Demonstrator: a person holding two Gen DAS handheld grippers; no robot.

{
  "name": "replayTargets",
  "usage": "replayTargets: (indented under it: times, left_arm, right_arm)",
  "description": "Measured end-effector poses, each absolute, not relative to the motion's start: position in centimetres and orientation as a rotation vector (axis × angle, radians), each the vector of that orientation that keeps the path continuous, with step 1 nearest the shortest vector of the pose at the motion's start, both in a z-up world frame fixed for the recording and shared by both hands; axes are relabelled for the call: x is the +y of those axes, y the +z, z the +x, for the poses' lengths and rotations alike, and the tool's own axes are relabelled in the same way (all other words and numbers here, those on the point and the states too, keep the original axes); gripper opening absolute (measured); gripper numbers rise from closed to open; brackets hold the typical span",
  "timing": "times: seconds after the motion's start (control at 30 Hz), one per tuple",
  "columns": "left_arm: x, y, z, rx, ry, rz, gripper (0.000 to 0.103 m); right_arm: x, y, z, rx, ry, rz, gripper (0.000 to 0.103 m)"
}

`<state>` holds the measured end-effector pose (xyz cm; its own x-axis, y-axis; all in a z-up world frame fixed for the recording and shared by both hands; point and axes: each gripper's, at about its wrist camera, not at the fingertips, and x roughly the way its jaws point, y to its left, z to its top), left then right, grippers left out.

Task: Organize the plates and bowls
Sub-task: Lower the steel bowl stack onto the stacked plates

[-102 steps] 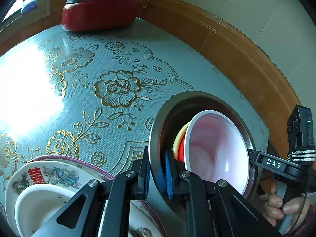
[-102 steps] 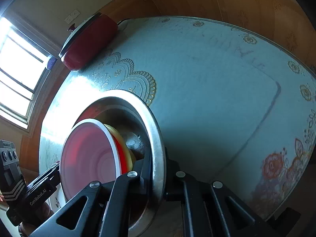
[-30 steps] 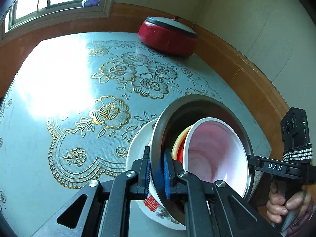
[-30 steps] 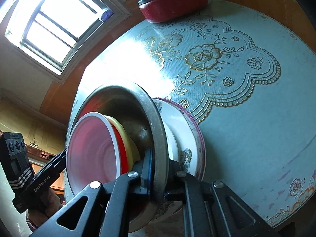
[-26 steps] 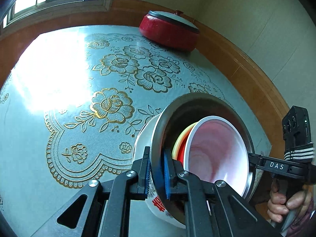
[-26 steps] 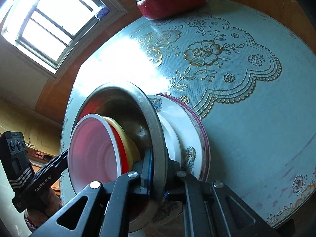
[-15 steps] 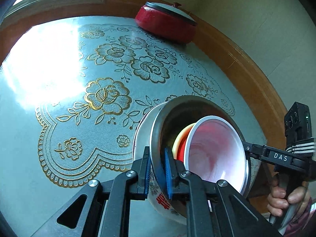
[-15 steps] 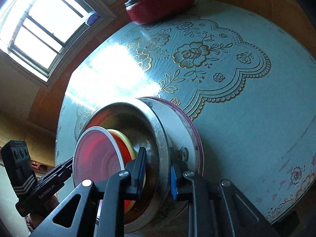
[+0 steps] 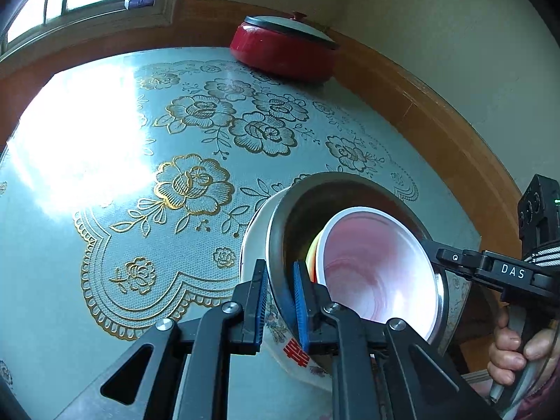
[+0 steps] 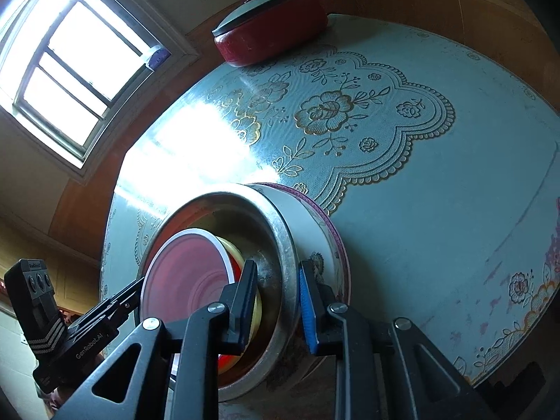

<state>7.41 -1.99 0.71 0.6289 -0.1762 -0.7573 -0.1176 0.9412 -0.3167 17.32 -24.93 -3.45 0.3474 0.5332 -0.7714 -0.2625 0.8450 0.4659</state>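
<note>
A steel bowl [image 9: 350, 176] [image 10: 287, 245] sits tilted in a white bowl [image 9: 252, 245] on a flowered plate [image 9: 294, 350] [image 10: 341, 255]. Nested inside it are a yellow bowl [image 9: 311, 248], a red one and a pink-and-white bowl [image 9: 378, 273] [image 10: 185, 273]. My left gripper [image 9: 280, 301] straddles the steel rim on the near left; its jaws are opening, though the pads still look to touch the rim. My right gripper [image 10: 276, 301] straddles the opposite rim, jaws opening, with daylight on both sides of the metal.
A red lidded pot [image 9: 283, 52] [image 10: 269, 35] stands at the far edge of the round table [image 9: 70, 245], under its gold-flowered cloth. A wooden wall rail curves behind. A hand [image 9: 514, 350] holds the right gripper at the table's edge.
The steel bowl with its nested bowls has come down onto the white bowl and flowered plate. The right jaws have parted from the rim; the left jaws have widened slightly.
</note>
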Motion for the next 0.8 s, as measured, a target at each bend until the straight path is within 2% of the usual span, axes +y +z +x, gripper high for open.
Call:
replayTargets:
  times: [0.43, 0.47, 0.6, 0.8]
  left_arm:
    - [-2.4, 0.9, 7.1, 0.891, -0.084, -0.265, 0.017]
    - [-2.4, 0.9, 7.0, 0.891, -0.083, -0.26, 0.018]
    - [-2.4, 0.9, 6.9, 0.891, -0.076, -0.268, 0.018]
    - [-2.9, 1.0, 6.6, 0.889, -0.014, -0.266, 0.018]
  right_arm:
    - [-24.7, -3.7, 15.5, 1.054, 0.445, 0.283, 0.021]
    - [-24.6, -3.7, 15.5, 1.053, 0.436, 0.273, 0.017]
    - [-24.5, -4.4, 15.6, 1.08, 0.45, 0.266, 0.013]
    - [-24.7, -4.1, 16.0, 1.074, 0.499, 0.253, 0.016]
